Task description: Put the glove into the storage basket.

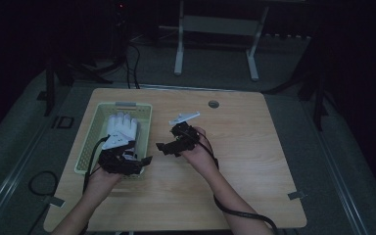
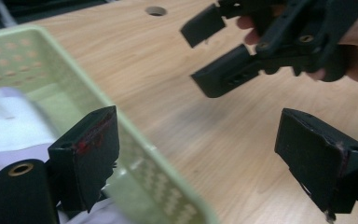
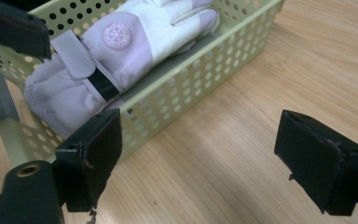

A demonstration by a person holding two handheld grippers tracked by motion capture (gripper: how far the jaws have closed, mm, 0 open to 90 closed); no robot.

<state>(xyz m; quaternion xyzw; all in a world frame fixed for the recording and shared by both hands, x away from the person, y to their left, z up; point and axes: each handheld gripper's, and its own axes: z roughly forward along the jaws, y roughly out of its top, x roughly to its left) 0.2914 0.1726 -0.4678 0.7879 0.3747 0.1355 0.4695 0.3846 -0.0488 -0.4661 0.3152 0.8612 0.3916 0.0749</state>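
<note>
Glove (image 3: 121, 42) is white with pale lilac tint, padded, lying flat in the light green perforated basket (image 1: 144, 128) on the left part of the tabletop (image 1: 245, 161). Wrist end points near, fingertips of the glove point far. Round embossed badge on the back, grey strap tab and a black band across the cuff.

Left gripper (image 1: 144, 160) sits at the near end of the basket, partly over its right rim. Its fingers (image 2: 91, 149) stand wide apart, nothing between them; in its own view one finger is over the basket interior, the other over bare wood, basket wall running between.

Right gripper (image 1: 162, 147) is just right of the basket, over the tabletop, pointed left toward it. Fingers (image 3: 95, 154) wide, nothing clamped, only wood and the basket wall beyond.

View differences:
- High view: whole layout, both hands and forearms from the near edge, cables trailing, grommet hole (image 1: 214, 104) in the far part of the tabletop, grey handle on the far basket rim. Glove detail is washed out.
- Right gripper view: glove detail (badge, strap, band) plus the round holes in the basket wall.
- Left gripper view: glove is a white blur at left; the right gripper (image 2: 200, 60) appears close ahead with fingers spread, hand wrapped around its body.
</note>
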